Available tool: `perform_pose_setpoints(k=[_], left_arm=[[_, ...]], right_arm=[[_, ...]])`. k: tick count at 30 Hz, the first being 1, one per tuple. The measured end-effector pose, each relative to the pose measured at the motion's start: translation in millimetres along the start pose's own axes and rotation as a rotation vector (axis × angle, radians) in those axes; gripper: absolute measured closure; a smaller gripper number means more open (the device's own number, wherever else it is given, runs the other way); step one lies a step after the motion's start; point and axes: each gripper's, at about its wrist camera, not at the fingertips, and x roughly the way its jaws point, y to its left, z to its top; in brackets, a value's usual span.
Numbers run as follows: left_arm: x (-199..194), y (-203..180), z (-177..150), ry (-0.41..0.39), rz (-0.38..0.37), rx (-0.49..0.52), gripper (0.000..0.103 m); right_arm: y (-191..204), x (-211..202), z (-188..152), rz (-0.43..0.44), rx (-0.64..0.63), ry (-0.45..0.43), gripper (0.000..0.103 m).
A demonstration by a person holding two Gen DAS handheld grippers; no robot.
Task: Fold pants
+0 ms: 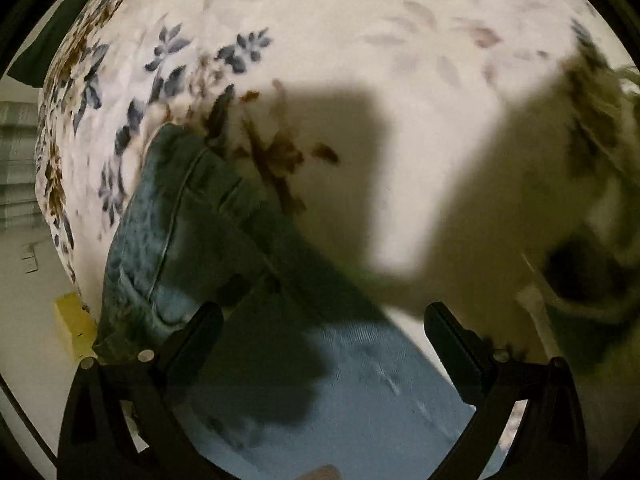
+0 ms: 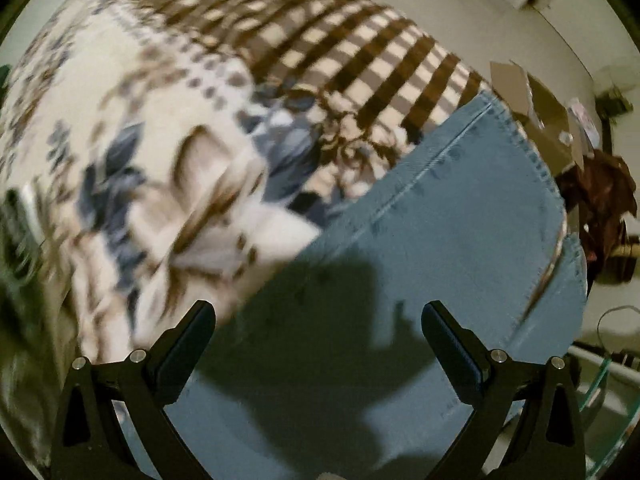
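Denim lies spread over a bed: the pants (image 1: 176, 216) rest on a white bedspread (image 1: 360, 40) printed with blue and brown flowers. In the left wrist view, a dark cloth (image 1: 52, 40) hangs at the far left beyond the bed's edge, and lower down a yellow object (image 1: 74, 320) sits just beside the bed. The pants run from the bunched, seamed part at left centre down toward the camera, where a flat stretch of blue cloth fills the space under the left gripper (image 1: 324, 316). Its fingers (image 1: 200, 332) stand wide apart with nothing between them but the denim below; whether they touch it, I cannot tell. A broad shadow falls across the pants and the bedspread. At the right edge something pale and dark shows, too blurred to name.

In the right wrist view, the bedspread is blurred on the left, with a brown and cream checked blanket (image 2: 360, 40) lying further back. The pants (image 2: 460, 220) stretch to the right, their stitched hem at the bed's edge. The right gripper (image 2: 320, 320) hangs over the denim, its fingers (image 2: 444, 336) also wide apart, gripping nothing. Beyond the hem stand a cardboard box (image 2: 536, 112) and a reddish-brown heap (image 2: 600, 192).
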Motion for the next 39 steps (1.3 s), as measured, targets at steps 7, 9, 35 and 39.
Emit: perform_pose_setpoints(k=[7, 9, 35, 39], left_arm=[[-11.6, 12.8, -21.3, -0.11, -0.031, 0.047, 0.06], [-22.4, 17.6, -35.0, -0.142, -0.06, 0.063, 0.068], [22.9, 251.9, -239.9, -0.143, -0.222, 0.053, 0.091], [64.5, 245.3, -243.0, -0.118, -0.179, 0.044, 0.09]], right_arm=[[-6.1, 31.6, 13.6, 0.032, 0.067, 0.035, 0.027], [-12.0, 29.6, 13.5, 0.057, 0.076, 0.021, 0.053], [-261.0, -39.7, -158.9, 0.165, -0.081, 0.046, 0.098], [-279.7, 1.7, -173.6, 0.128, -0.091, 0.09, 0.098]])
